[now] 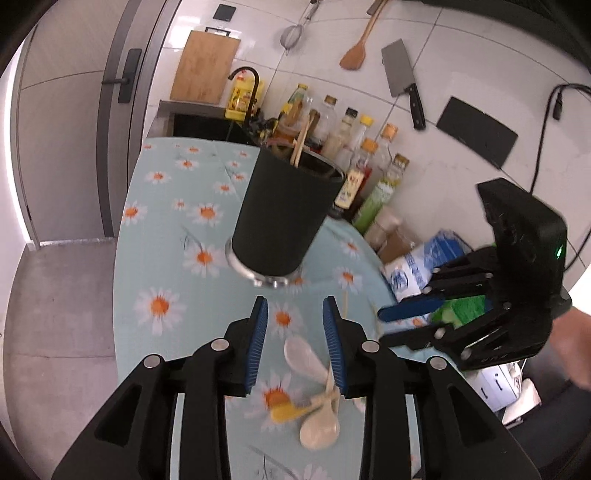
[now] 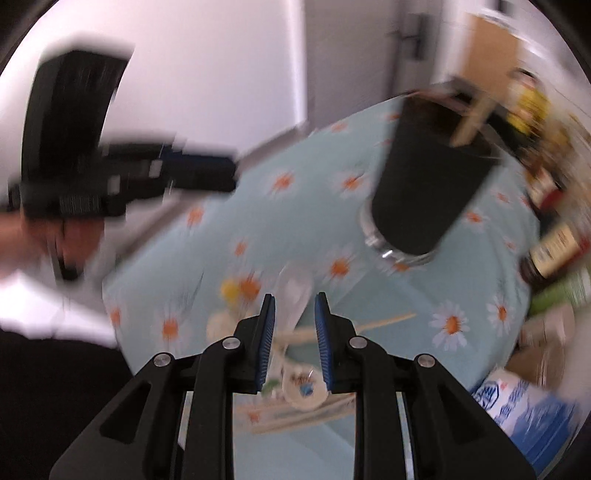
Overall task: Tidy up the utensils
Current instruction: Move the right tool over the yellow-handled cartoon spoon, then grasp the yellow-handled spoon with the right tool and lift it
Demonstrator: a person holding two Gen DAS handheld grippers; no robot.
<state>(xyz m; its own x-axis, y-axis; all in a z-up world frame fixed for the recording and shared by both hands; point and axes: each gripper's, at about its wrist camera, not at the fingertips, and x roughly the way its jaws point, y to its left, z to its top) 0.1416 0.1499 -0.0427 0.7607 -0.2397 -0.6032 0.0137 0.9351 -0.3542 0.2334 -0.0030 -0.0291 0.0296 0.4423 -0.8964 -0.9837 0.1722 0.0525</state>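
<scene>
A tall black utensil holder (image 1: 286, 210) stands on the daisy-print tablecloth (image 1: 162, 206) with chopsticks (image 1: 301, 142) sticking out of it; it also shows in the right wrist view (image 2: 424, 184). My left gripper (image 1: 295, 306) is open above a white ceramic spoon (image 1: 304, 356), a beige spoon (image 1: 321, 430) and a yellow-handled utensil (image 1: 286, 411). My right gripper (image 2: 294, 301) is open above a clear spoon (image 2: 293, 295), a decorated white spoon (image 2: 303, 386) and loose chopsticks (image 2: 384, 321). The right gripper shows at the right of the left wrist view (image 1: 382, 326).
Sauce and oil bottles (image 1: 354, 147) line the back of the table by the tiled wall. A blue-white bag (image 1: 417, 266) and green cloth (image 1: 461, 310) lie at the right. A cleaver (image 1: 400, 79), wooden spatula (image 1: 358, 48) and strainer (image 1: 291, 35) hang on the wall. A sink (image 1: 207, 123) lies behind.
</scene>
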